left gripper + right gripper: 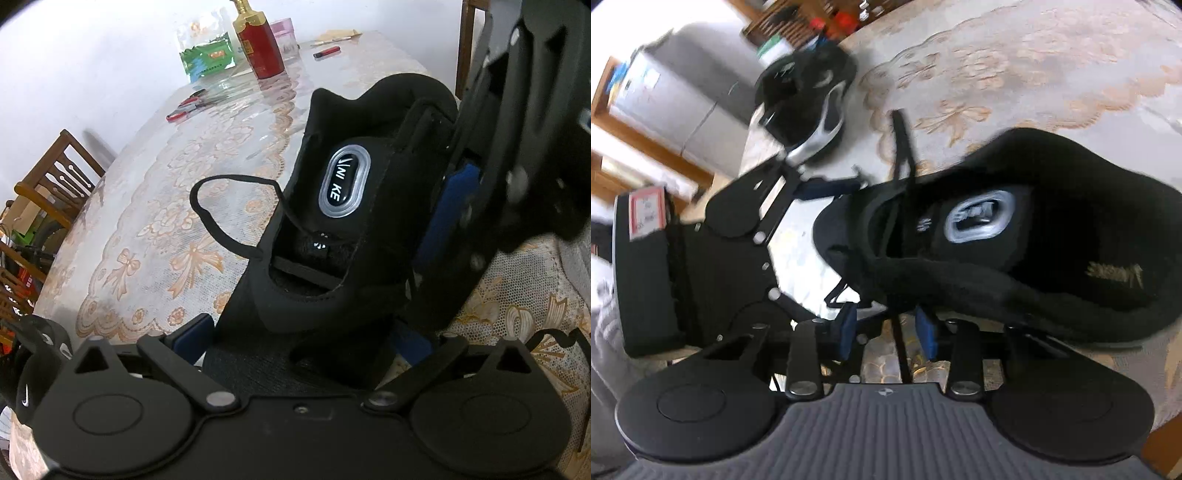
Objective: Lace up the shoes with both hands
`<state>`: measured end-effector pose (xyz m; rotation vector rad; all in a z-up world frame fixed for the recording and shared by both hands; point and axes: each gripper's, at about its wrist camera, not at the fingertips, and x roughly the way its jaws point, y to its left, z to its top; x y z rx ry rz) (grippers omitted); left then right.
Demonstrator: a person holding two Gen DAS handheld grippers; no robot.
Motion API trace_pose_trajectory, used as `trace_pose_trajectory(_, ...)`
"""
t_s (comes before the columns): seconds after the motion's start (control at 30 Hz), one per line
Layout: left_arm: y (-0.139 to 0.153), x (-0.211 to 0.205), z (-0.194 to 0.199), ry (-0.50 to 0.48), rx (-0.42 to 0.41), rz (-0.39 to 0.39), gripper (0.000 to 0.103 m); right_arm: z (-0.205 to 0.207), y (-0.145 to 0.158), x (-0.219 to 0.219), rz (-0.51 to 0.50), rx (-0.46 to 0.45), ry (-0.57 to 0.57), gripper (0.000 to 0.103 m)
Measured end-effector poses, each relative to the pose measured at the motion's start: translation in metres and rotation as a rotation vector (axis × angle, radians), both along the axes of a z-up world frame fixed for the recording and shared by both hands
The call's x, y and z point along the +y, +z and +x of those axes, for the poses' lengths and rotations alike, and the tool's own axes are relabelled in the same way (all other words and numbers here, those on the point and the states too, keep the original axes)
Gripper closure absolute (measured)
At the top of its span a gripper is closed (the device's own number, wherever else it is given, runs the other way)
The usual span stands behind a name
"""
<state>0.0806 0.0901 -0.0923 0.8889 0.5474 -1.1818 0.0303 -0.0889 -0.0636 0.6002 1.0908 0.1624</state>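
A black Nike shoe (354,221) lies on the lace tablecloth, its tongue badge (344,183) facing me. It also shows in the right wrist view (1052,251). My left gripper (306,332) holds the shoe's toe end between its blue pads, jaws wide around it. A loose black lace (214,210) loops out to the left. My right gripper (891,328) is nearly closed, with a black lace strand (899,343) running between its blue pads (847,330) at the shoe's side. The right gripper's body (517,166) stands at the shoe's right in the left wrist view.
A second black shoe (809,99) lies farther along the table. A red bottle (258,44), green packet (207,55), pink glass (283,35), red-handled scissors (188,107) and a lighter (325,52) sit at the far side. A wooden chair (55,181) stands at the table's left.
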Motion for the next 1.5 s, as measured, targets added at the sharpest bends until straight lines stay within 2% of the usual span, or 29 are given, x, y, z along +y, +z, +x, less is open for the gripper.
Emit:
trace_pose_trajectory(0.07, -0.001, 0.002, -0.001, -0.001, 0.0, 0.0, 0.0, -0.004, -0.008, -0.012, 0.057, 0.009, -0.082, 0.071)
trace_pose_trajectory(0.13, -0.001, 0.004, -0.001, -0.001, -0.001, -0.001, 0.0, -0.007, -0.018, -0.02, 0.143, 0.021, -0.141, 0.071)
trace_pose_trajectory(0.27, 0.0, 0.004, -0.001, -0.001, 0.001, 0.004, 0.0, -0.008, -0.027, -0.017, 0.238, 0.02, -0.238, 0.071)
trace_pose_trajectory(0.3, 0.0, 0.004, -0.001, -0.001, 0.001, 0.005, 0.0, -0.009, -0.029, -0.016, 0.257, 0.023, -0.264, 0.085)
trace_pose_trajectory(0.33, 0.0, 0.003, -0.002, -0.001, 0.002, 0.006, 0.0, -0.011, -0.028, -0.015, 0.263, 0.017, -0.261, 0.098)
trace_pose_trajectory(0.53, 0.001, 0.002, 0.001, 0.001, 0.022, 0.011, 0.0, -0.016, -0.01, -0.024, 0.247, -0.038, -0.122, 0.1)
trace_pose_trajectory(0.6, 0.001, 0.002, 0.002, 0.005, 0.029, 0.013, 0.0, -0.017, -0.004, -0.023, 0.209, -0.039, -0.043, 0.1)
trace_pose_trajectory(0.63, 0.001, 0.001, 0.002, 0.009, 0.031, 0.015, 0.0, -0.018, -0.001, -0.018, 0.177, -0.03, 0.039, 0.1)
trace_pose_trajectory(0.7, 0.001, -0.001, 0.002, 0.02, 0.034, 0.015, 0.0, -0.026, 0.001, 0.011, 0.122, 0.036, 0.349, 0.1)
trace_pose_trajectory(0.77, 0.001, -0.002, 0.002, 0.038, 0.035, 0.009, 0.0, -0.05, -0.007, 0.045, 0.071, 0.147, 0.66, 0.1)
trace_pose_trajectory(0.8, 0.001, -0.003, 0.002, 0.044, 0.037, 0.005, 0.0, -0.063, -0.009, 0.055, 0.02, 0.153, 0.745, 0.101)
trace_pose_trajectory(0.87, 0.001, -0.004, 0.002, 0.052, 0.039, 0.005, 0.0, -0.068, -0.013, 0.053, 0.037, 0.186, 0.743, 0.101)
trace_pose_trajectory(0.93, 0.001, -0.006, 0.002, 0.056, 0.036, 0.004, 0.0, -0.063, -0.019, 0.045, 0.064, 0.234, 0.685, 0.096)
trace_pose_trajectory(0.97, 0.001, -0.006, 0.002, 0.057, 0.034, 0.004, 0.0, -0.06, -0.02, 0.043, 0.036, 0.239, 0.66, 0.087)
trace_pose_trajectory(1.0, 0.002, -0.007, 0.001, 0.056, 0.027, 0.007, 0.0, -0.057, -0.019, 0.04, 0.005, 0.24, 0.633, 0.055)
trace_pose_trajectory(1.03, 0.002, -0.007, 0.0, 0.055, 0.02, 0.009, 0.0, -0.053, -0.016, 0.035, -0.018, 0.23, 0.608, 0.033)
trace_pose_trajectory(1.13, 0.003, -0.007, -0.003, 0.074, 0.002, 0.011, 0.001, -0.04, 0.003, 0.009, -0.018, 0.116, 0.475, 0.032)
trace_pose_trajectory(1.23, 0.011, 0.0, -0.006, 0.105, -0.005, 0.018, 0.006, -0.019, 0.019, -0.014, -0.006, 0.061, 0.319, 0.031)
trace_pose_trajectory(1.3, 0.022, 0.019, -0.015, 0.126, -0.014, 0.016, 0.006, -0.008, 0.028, -0.02, -0.038, 0.038, 0.294, 0.031)
trace_pose_trajectory(1.4, 0.031, 0.046, -0.03, 0.17, -0.023, 0.024, 0.006, 0.001, 0.044, -0.014, -0.099, 0.002, 0.335, 0.031)
trace_pose_trajectory(1.5, 0.022, 0.05, -0.038, 0.179, -0.025, 0.012, 0.006, 0.007, 0.052, -0.004, -0.082, -0.038, 0.371, 0.031)
